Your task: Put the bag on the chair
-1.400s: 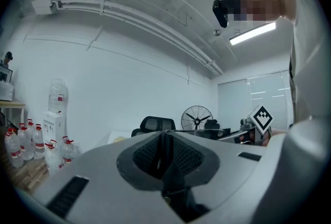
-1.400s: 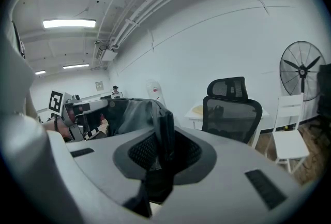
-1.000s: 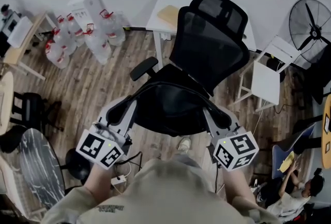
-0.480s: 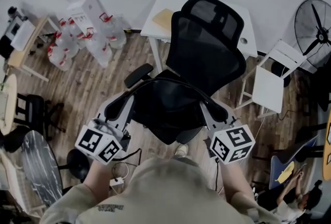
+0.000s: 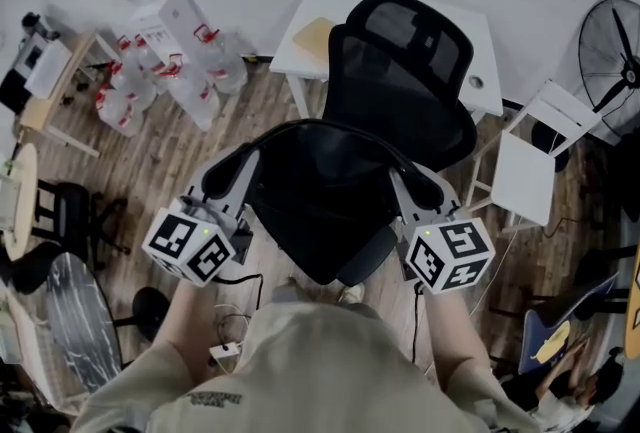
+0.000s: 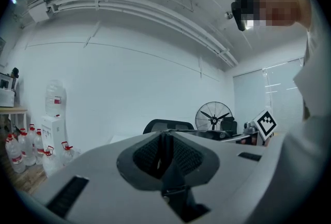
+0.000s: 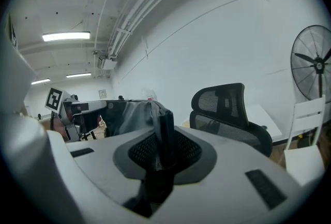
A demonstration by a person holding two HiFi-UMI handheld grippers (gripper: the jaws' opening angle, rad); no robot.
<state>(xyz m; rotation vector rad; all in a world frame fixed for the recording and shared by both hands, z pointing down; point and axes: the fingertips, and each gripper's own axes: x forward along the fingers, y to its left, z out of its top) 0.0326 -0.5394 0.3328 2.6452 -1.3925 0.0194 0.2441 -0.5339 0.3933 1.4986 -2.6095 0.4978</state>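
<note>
Holding one black bag (image 5: 320, 206) between two grippers, over the front of a black mesh-backed chair (image 5: 405, 71); the left gripper (image 5: 224, 185) is gripping the bag's left end and the right gripper (image 5: 427, 189) its right end, with a dark strap arching between them. In the left gripper view the left gripper (image 6: 164, 140) is showing its jaws pressed nearly together, pinching a thin black fold of the bag (image 6: 175, 181); the rest of the bag is lying out of that view. In the right gripper view the right gripper (image 7: 164, 137) is likewise pinching a narrow black strip, with the bag's slack grey-black body (image 7: 126, 114) hanging beyond the jaws and the chair (image 7: 227, 109) standing behind it. The bag is covering the chair seat entirely in the head view, so whether it is resting on the seat or hanging above it cannot be told; the chair base is also being hidden. The person's torso is blocking the lower middle of the head view. Standing on the wooden floor (image 5: 170, 161): a white desk (image 5: 300, 36) behind the chair, partly hidden by the backrest; clear water bottles (image 5: 165, 71) clustering at the upper left; a pedestal fan (image 5: 612, 46), cut off by the right edge.
</note>
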